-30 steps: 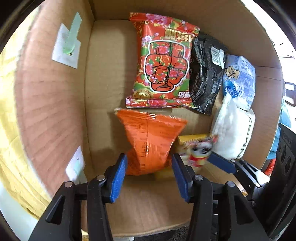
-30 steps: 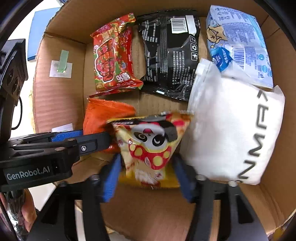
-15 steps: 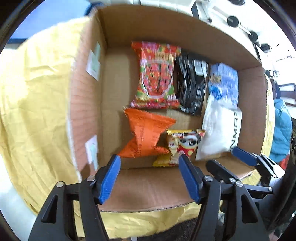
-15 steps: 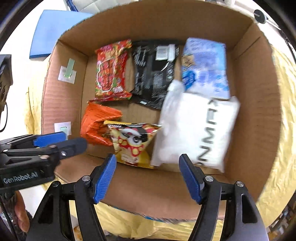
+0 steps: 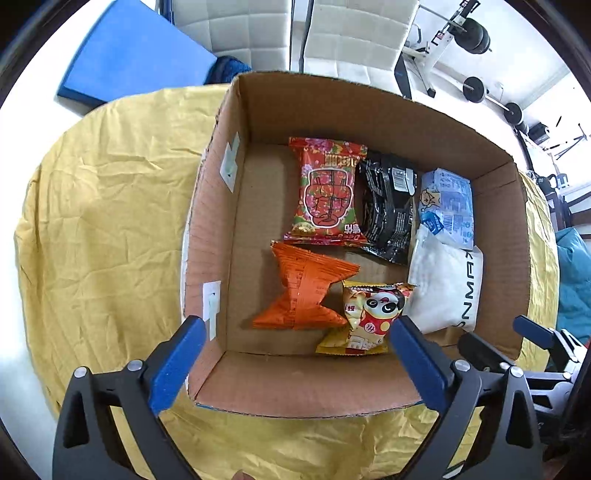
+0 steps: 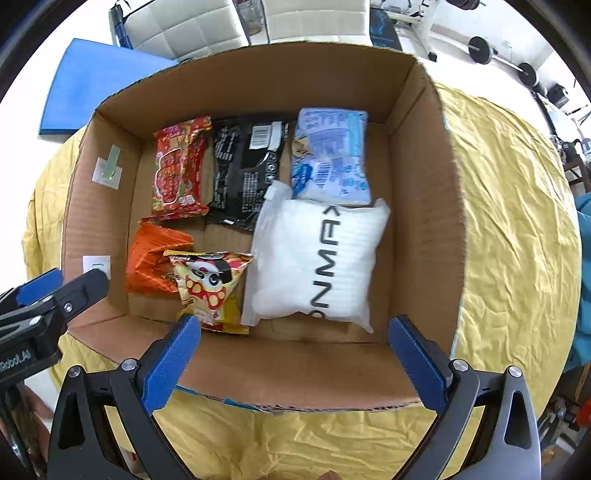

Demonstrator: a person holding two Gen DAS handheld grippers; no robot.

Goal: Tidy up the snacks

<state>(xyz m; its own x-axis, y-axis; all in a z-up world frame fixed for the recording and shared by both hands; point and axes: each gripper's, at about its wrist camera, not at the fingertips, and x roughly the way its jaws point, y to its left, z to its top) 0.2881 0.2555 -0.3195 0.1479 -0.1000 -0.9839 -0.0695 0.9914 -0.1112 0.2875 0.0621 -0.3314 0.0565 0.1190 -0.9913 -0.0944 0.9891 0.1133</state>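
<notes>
A cardboard box stands on a yellow cloth and holds several snack packs. An orange pack and a yellow panda pack lie at its near side. Behind them lie a red pack, a black pack, a blue-white pack and a white pouch. My left gripper hangs open above the box's near wall, empty. My right gripper is open too, holding nothing.
The yellow cloth covers a round table. A blue pad lies beyond it on the left. White chairs and gym equipment stand behind the table.
Both grippers let go of their packs, the orange one on the left and the panda one on the right, then opened wide and pulled back up out of the box.
</notes>
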